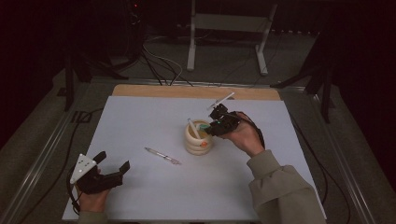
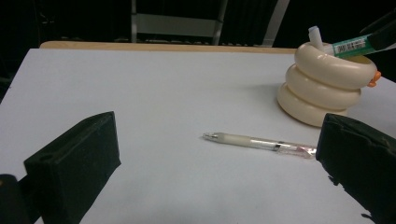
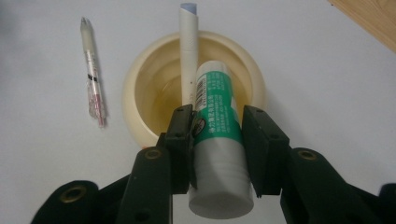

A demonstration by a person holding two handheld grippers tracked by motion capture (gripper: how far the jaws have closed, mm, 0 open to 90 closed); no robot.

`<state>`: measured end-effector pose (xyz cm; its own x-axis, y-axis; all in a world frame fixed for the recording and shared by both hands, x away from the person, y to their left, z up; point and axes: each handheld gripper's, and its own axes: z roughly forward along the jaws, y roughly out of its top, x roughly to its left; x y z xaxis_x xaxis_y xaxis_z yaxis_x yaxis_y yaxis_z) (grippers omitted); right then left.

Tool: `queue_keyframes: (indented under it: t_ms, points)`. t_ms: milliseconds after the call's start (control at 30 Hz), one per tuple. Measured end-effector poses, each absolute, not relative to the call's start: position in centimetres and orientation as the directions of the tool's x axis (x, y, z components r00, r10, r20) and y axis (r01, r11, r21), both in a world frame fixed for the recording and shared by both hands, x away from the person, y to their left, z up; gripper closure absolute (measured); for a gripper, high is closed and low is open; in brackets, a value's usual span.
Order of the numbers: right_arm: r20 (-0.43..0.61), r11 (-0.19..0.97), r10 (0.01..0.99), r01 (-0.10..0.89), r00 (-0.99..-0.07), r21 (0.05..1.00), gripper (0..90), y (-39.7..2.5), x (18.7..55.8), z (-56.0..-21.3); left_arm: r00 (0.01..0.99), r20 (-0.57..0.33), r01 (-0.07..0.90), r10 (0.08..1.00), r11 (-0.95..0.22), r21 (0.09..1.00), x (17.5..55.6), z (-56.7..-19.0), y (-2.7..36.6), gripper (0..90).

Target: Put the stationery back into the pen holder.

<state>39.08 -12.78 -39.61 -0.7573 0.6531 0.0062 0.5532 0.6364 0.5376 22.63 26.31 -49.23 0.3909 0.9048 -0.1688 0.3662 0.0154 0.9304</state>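
Right gripper view: right gripper (image 3: 217, 147) pinches a glue stick (image 3: 215, 140) over the cream holder (image 3: 140, 84); left gripper (image 1: 112, 164) spread

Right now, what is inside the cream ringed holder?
A white pen stands in the holder, leaning on its rim. The right gripper holds a green-labelled glue stick with its tip over the opening. The holder's bottom is partly covered by both.

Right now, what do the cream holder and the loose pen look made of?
Cream holder: likely moulded plastic or silicone, given its smooth, matte, stacked rounded rings; the look leaves it open. Loose pen: clear glossy plastic barrel, insides visible, with a frosted whitish grip section.
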Motion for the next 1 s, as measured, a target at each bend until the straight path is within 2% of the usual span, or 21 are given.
queue_keyframes:
  t_ms: [500, 700, 833, 1000]
  points:
    - [-0.008, 0.657, 0.637, 0.538, -0.771, 0.528, 64.8, -11.7, 39.3, -40.4, 0.393, -0.168, 0.367, 0.904, 0.013, 0.930, 22.7, -49.3, 26.3, 0.1]
    - [-0.020, 0.661, 0.626, 0.516, -0.780, 0.545, 61.2, -11.3, 39.4, -40.8, 0.392, -0.169, 0.368, 0.904, 0.014, 0.930, 22.6, -49.3, 26.3, 0.1]
    - [-0.018, 0.656, 0.621, 0.507, -0.783, 0.560, 56.9, -11.4, 39.3, -40.8, 0.392, -0.171, 0.369, 0.904, 0.016, 0.929, 22.6, -49.3, 26.4, 0.1]
    - [0.018, 0.615, 0.631, 0.514, -0.776, 0.598, 43.8, -12.0, 39.3, -40.6, 0.392, -0.170, 0.368, 0.904, 0.015, 0.930, 22.6, -49.3, 26.3, 0.1]
